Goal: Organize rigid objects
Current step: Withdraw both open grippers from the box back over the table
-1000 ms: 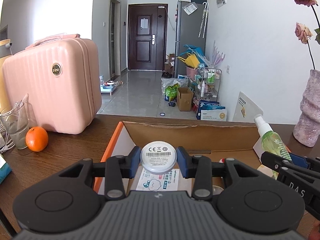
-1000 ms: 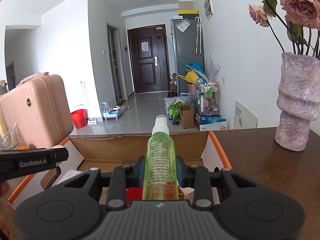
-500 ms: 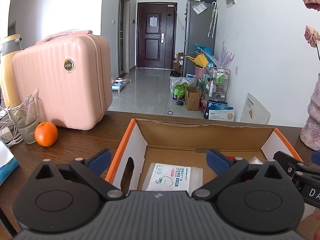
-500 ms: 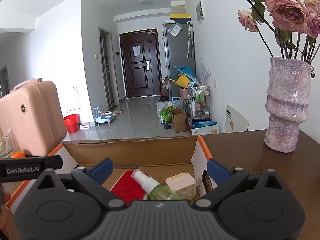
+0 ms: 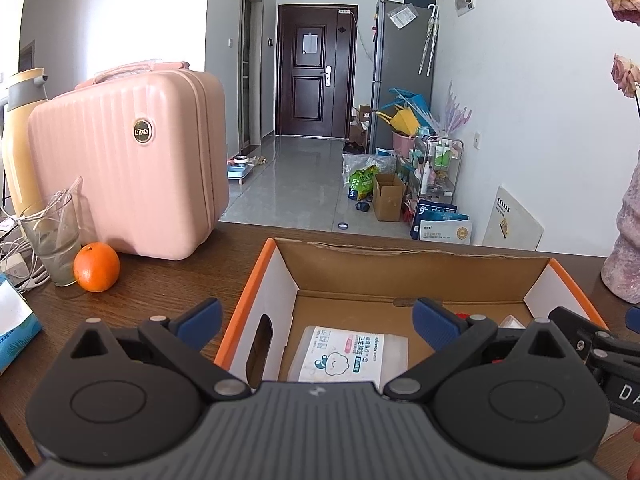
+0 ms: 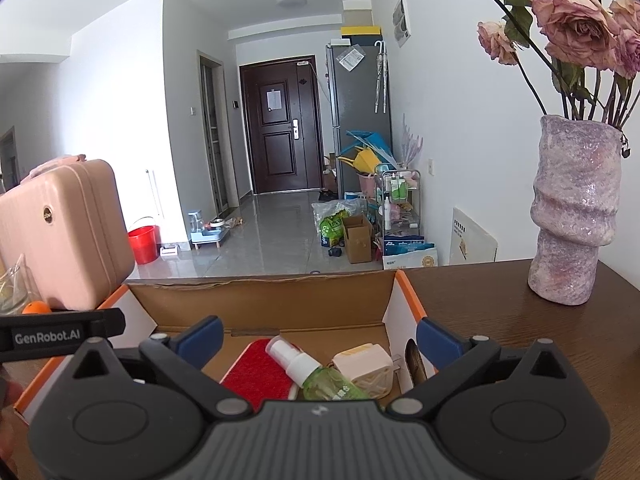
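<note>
An orange-edged cardboard box point(image 5: 400, 246) stands open on the dark wooden table. My left gripper point(image 5: 316, 318) hangs open over its left half, with nothing between the blue pads. Below it lies a white wipes pack point(image 5: 348, 354). The round silver tin is out of sight. My right gripper point(image 6: 320, 336) hovers over the right half of the box point(image 6: 260, 280), its jaws opening and holding nothing. Under it a green spray bottle point(image 6: 320, 380) lies on its side between a red pad point(image 6: 256, 376) and a cream plug-in device point(image 6: 368, 368).
A pink suitcase point(image 5: 128, 160), a glass point(image 5: 56, 240), an orange point(image 5: 96, 267) and a blue tissue pack point(image 5: 12, 332) stand left of the box. A mauve vase point(image 6: 572, 216) with dried roses stands right of it. The table's far edge runs just behind the box.
Both grippers have gone from shut to wide open. The round tin has left the left jaws. The spray bottle has left the right jaws and lies in the box.
</note>
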A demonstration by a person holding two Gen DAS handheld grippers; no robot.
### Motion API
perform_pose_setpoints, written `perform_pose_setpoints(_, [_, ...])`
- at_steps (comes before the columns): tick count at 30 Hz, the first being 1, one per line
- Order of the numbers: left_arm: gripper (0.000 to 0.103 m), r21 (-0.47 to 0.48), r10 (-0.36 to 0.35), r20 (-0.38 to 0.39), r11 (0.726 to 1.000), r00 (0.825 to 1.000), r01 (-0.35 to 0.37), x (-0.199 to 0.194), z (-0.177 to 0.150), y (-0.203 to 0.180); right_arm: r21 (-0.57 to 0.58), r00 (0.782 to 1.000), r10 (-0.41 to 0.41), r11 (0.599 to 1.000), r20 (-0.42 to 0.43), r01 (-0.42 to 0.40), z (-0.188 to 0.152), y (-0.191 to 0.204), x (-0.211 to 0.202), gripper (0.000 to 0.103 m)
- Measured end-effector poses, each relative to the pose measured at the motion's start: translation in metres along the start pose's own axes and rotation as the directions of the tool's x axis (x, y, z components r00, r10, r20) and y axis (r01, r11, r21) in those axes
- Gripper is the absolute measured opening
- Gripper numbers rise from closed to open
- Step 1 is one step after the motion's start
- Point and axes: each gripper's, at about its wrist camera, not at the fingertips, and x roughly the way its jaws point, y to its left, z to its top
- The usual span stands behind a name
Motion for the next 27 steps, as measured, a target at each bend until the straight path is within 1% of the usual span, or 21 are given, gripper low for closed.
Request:
perform_pose_setpoints(14, [0.103, -0.005, 0.011, 0.028, 1.0, 1.0, -0.011, -0.024, -0.005, 0.008, -0.038, 0.999, 0.027, 0.999, 0.028, -0.026, -0.003, 0.006, -0.028, 0.103])
perform_pose_setpoints(27, [0.103, 0.012, 0.014, 0.06, 1.0, 0.998, -0.015, -0.069, -0.022, 0.023, -0.066, 0.998, 0.046, 0.997, 0.047, -0.043, -0.015, 0.014, -0.074, 0.103])
